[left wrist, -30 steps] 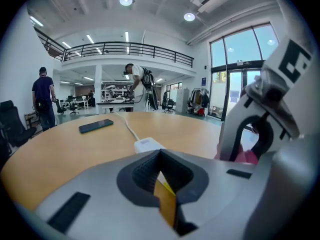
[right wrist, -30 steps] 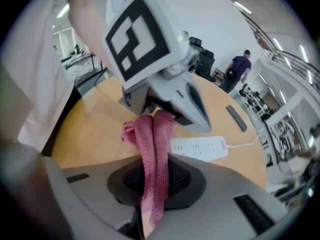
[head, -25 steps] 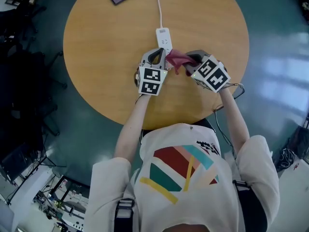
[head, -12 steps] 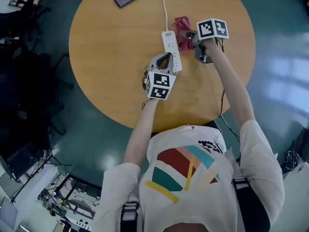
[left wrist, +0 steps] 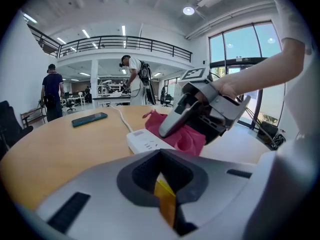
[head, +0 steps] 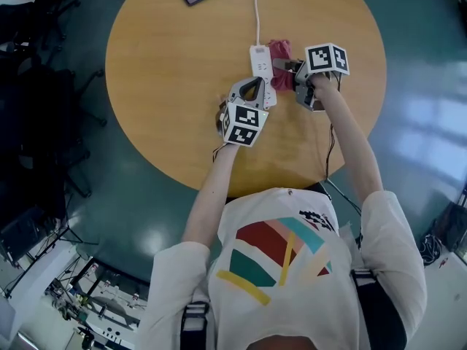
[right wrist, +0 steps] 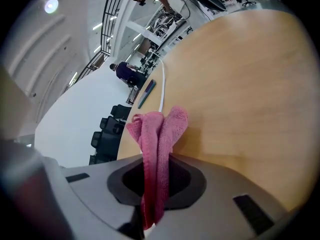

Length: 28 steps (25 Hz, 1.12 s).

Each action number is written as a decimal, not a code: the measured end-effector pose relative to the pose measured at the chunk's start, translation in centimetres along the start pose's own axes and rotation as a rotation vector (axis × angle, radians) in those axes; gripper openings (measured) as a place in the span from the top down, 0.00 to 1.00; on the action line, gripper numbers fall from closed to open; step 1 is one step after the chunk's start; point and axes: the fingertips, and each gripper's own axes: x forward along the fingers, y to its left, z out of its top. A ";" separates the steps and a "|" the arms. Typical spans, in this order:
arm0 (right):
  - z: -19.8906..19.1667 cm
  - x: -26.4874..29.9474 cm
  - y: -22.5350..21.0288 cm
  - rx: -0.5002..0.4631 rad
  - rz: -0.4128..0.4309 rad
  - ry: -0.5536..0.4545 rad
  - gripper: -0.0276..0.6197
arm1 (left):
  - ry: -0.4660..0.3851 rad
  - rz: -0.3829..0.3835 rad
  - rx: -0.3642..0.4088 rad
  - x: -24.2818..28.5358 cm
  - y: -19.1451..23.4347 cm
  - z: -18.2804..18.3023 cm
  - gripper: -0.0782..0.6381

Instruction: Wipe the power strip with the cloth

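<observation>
Resting on the round table (head: 168,71), the white power strip (head: 260,63) lies straight ahead of the left gripper (head: 252,93), whose tips sit at its near end. The risk, as I judge it, is the strip skating sideways under the wipe: the left jaws are closed together on nothing, and whether they press on it I cannot tell. Just beside the strip, the right gripper (head: 290,68) is clamped on the pink cloth (head: 280,52) — it bunches ahead of the jaws, and a loose fold could snag a socket.
</observation>
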 end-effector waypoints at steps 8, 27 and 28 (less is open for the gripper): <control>-8.2 -2.3 0.3 0.015 0.009 0.019 0.90 | 0.000 -0.005 -0.005 0.0 0.2 -0.2 0.84; -18.7 -3.8 2.9 -1.902 -0.503 0.525 0.90 | 0.083 -0.167 0.122 0.2 -0.3 -0.4 0.84; -18.9 -2.9 3.4 -1.938 -0.485 0.518 0.90 | 0.091 -0.176 0.126 0.2 -0.3 -0.4 0.84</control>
